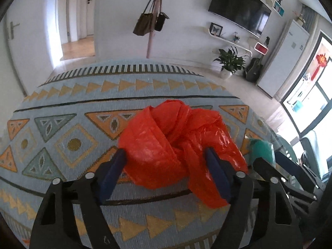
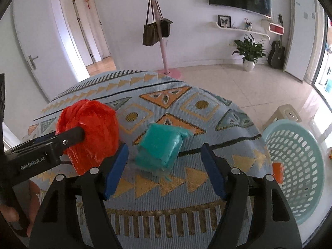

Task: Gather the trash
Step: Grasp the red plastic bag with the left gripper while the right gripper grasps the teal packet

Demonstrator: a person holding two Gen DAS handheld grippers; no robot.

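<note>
the crumpled orange plastic bag (image 1: 166, 143) was bracketed by the left tongs (image 1: 166, 157), pad contact unclear; the open right tongs (image 2: 165, 155) flanked a teal plastic packet (image 2: 160, 147) at the patterned rug's (image 2: 186, 108) centre, a pale-green perforated basket (image 2: 298, 166) at three o'clock.

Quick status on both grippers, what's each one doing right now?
Left gripper: jaws around the crumpled red plastic bag; grip cannot be told.
Right gripper: open, straddling the teal plastic packet, not gripping.

"GenRobot.AI" stands on the left gripper (image 2: 78, 143).
</note>
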